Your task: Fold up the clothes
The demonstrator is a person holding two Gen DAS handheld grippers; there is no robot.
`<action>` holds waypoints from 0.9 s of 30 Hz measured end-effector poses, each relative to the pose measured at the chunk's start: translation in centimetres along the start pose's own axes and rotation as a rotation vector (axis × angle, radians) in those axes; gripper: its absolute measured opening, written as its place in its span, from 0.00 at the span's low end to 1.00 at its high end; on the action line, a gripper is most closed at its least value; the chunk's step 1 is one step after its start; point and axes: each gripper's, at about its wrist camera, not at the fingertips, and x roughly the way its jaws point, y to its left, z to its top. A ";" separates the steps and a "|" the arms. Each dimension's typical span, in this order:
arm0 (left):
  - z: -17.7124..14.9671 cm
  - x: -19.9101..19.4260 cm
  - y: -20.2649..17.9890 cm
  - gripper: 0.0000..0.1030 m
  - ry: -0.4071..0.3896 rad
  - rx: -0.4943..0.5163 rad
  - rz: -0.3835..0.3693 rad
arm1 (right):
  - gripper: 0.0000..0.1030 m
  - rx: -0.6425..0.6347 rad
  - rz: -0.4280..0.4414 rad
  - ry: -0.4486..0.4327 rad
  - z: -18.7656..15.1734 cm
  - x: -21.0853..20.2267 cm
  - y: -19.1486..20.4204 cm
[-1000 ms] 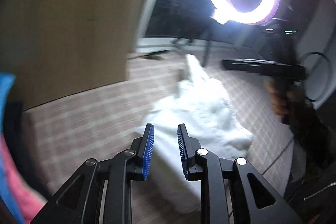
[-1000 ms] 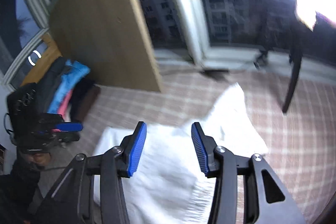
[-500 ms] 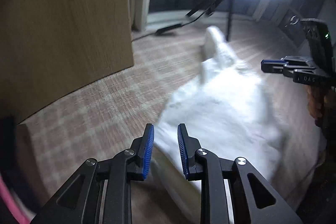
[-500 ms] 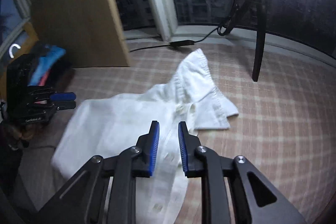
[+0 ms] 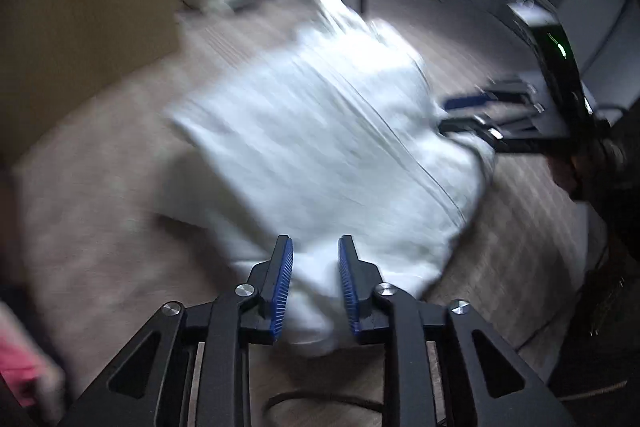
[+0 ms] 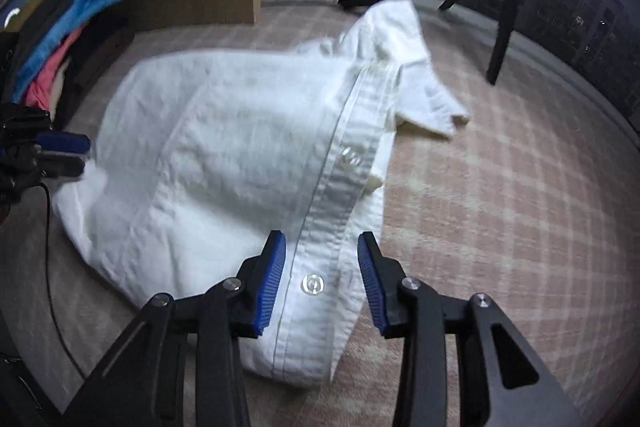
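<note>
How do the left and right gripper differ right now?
The left gripper is open narrowly over the white shirt's edge; the right gripper is open wider, astride the button placket. The left wrist view is motion-blurred; the right wrist view is fairly sharp. Both have blue-padded fingers and hold nothing.

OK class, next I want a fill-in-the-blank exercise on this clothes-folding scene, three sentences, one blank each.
1. The shirt spread on the checked cover is ____ in colour.
2. The right claw is open over the shirt's placket, where a clear ____ shows between its pads.
3. The ribbed pads of the left claw are ____ in colour.

Missing words: white; button; blue
</note>
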 end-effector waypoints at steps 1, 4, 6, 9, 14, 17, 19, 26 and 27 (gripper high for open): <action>-0.1 -1.3 -0.1 0.21 -0.026 -0.001 -0.011 | 0.36 0.013 0.008 -0.023 0.0 -0.9 -0.1; -1.0 -2.5 -0.9 0.23 -0.040 0.017 -0.039 | 0.36 0.016 0.025 -0.055 -0.4 -2.3 0.4; -2.2 -0.3 -1.7 0.25 0.017 0.049 -0.043 | 0.36 -0.017 0.005 -0.009 -1.1 -1.1 1.2; -4.1 3.2 -1.7 0.28 0.072 0.066 -0.028 | 0.36 -0.049 -0.011 0.118 -2.2 1.7 1.8; -0.2 -0.8 -1.6 0.27 -0.033 0.021 -0.011 | 0.36 -0.007 0.024 -0.075 1.4 -0.9 1.5; 3.4 -0.9 -1.2 0.32 -0.129 -0.021 0.036 | 0.36 0.018 0.046 -0.194 3.7 -2.5 1.3; 5.7 0.5 -0.7 0.32 -0.159 -0.073 0.059 | 0.36 0.047 0.062 -0.183 5.5 0.1 1.1; 5.0 8.2 1.2 0.40 -0.045 -0.008 0.177 | 0.19 0.178 0.100 -0.098 5.1 6.2 -4.0; 4.9 8.3 1.4 0.40 -0.039 -0.012 0.179 | 0.18 0.200 0.128 -0.095 5.1 6.0 -4.5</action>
